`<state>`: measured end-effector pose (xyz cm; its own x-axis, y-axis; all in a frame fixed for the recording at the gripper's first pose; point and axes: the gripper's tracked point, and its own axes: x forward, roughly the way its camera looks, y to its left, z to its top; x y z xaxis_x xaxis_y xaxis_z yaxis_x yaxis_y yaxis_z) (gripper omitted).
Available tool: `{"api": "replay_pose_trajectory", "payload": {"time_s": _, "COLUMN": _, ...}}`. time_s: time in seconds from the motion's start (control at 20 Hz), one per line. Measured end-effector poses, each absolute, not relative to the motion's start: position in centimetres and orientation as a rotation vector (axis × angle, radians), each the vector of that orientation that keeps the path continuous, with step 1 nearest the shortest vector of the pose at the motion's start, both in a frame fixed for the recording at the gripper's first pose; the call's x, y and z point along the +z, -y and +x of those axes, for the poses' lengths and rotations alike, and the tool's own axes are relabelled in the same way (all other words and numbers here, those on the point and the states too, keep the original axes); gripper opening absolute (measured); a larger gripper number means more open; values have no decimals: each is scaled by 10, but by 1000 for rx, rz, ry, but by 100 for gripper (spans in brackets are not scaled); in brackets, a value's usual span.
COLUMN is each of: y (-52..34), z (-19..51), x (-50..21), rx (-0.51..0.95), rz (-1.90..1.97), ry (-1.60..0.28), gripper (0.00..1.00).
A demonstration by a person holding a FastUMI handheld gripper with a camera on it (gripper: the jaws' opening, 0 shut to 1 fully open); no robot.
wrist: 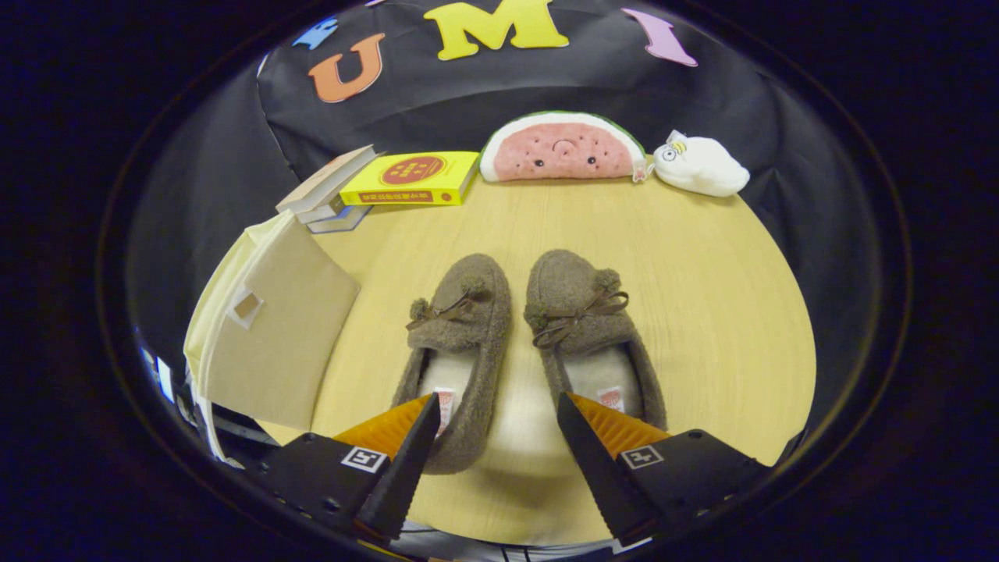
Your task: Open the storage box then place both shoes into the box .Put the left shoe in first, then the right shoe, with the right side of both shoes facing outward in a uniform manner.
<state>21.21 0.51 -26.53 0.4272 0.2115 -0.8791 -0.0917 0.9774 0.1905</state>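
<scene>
Gripper (pixel 495 437) is open, fingers spread wide and holding nothing, hovering low over the heels of the two shoes. Left shoe (pixel 456 343) and right shoe (pixel 589 336) sit side by side on the bench (pixel 702 281), toes pointing away from the gripper, bows on top, neither one touched. Storage box (pixel 269 328) stands to the left of the left shoe, near it but apart; its beige flap with the small pull tab (pixel 247 306) looks closed, so I judge we're at step one: box not yet opened, no shoe loaded. Next move, as I read it: swing the gripper left to the flap, pinch the tab or catch the flap edge, pull it open fully. Only then go for the left shoe. Flap looks thin and soft, so the grip point matters. Clutter at the far edge, well clear of the work: yellow book (pixel 412 178) on a stack, watermelon cushion (pixel 562 148), white plush toy (pixel 700 165).
</scene>
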Motion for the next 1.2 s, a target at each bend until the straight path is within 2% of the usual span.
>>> {"api": "replay_pose_trajectory", "payload": {"time_s": 0.3, "y": -25, "z": 210, "x": -286, "rx": 224, "rz": 116, "ry": -1307, "gripper": 92}}
{"api": "replay_pose_trajectory", "payload": {"time_s": 0.45, "y": -27, "z": 214, "x": -301, "rx": 217, "rz": 111, "ry": -1366, "gripper": 78}}
{"api": "replay_pose_trajectory", "payload": {"time_s": 0.5, "y": -27, "z": 216, "x": -304, "rx": 213, "rz": 120, "ry": -1379, "gripper": 79}}
{"api": "replay_pose_trajectory", "payload": {"time_s": 0.65, "y": -29, "z": 218, "x": -307, "rx": 216, "rz": 103, "ry": -1392, "gripper": 50}}
{"api": "replay_pose_trajectory", "payload": {"time_s": 0.85, "y": -27, "z": 216, "x": -309, "rx": 200, "rz": 87, "ry": -1400, "gripper": 21}}
{"api": "replay_pose_trajectory", "payload": {"time_s": 0.9, "y": -26, "z": 215, "x": -305, "rx": 188, "rz": 105, "ry": -1388, "gripper": 21}}
{"api": "replay_pose_trajectory", "payload": {"time_s": 0.95, "y": -27, "z": 215, "x": -306, "rx": 186, "rz": 109, "ry": -1394, "gripper": 2}}
{"api": "replay_pose_trajectory", "payload": {"time_s": 1.2, "y": -34, "z": 209, "x": -292, "rx": 216, "rz": 186, "ry": -1375, "gripper": 0}}
